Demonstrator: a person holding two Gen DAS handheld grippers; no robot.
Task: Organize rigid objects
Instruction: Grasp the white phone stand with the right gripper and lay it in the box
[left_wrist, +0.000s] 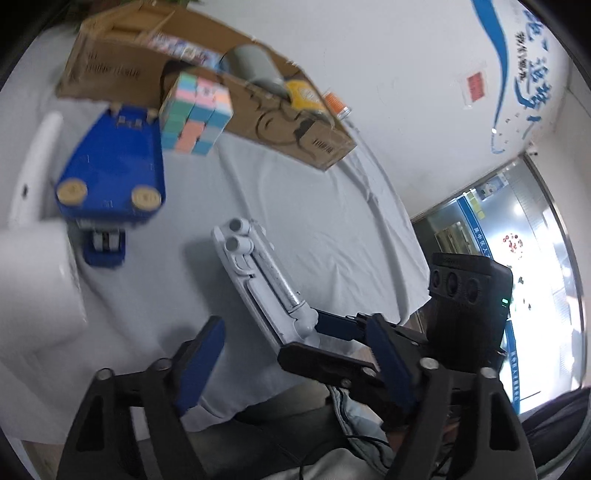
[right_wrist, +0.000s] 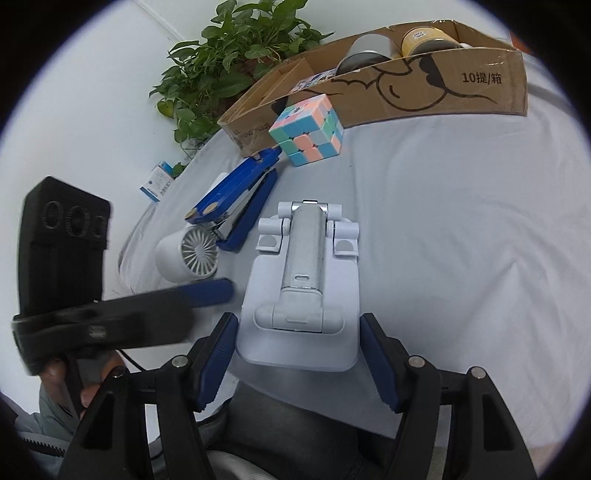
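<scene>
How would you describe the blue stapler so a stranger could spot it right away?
Find the cardboard box at the back of the grey-clothed table. In front of its left corner sits a pastel puzzle cube; the stapler lies just left of it, the only long, dark-blue item.

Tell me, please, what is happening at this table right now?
A person is tidying objects into the cardboard box. The right gripper is open, its fingers either side of the white folding stand, not yet clamped. The left gripper hangs open beside it. The pastel cube, blue stapler and small fan remain on the cloth.
</scene>
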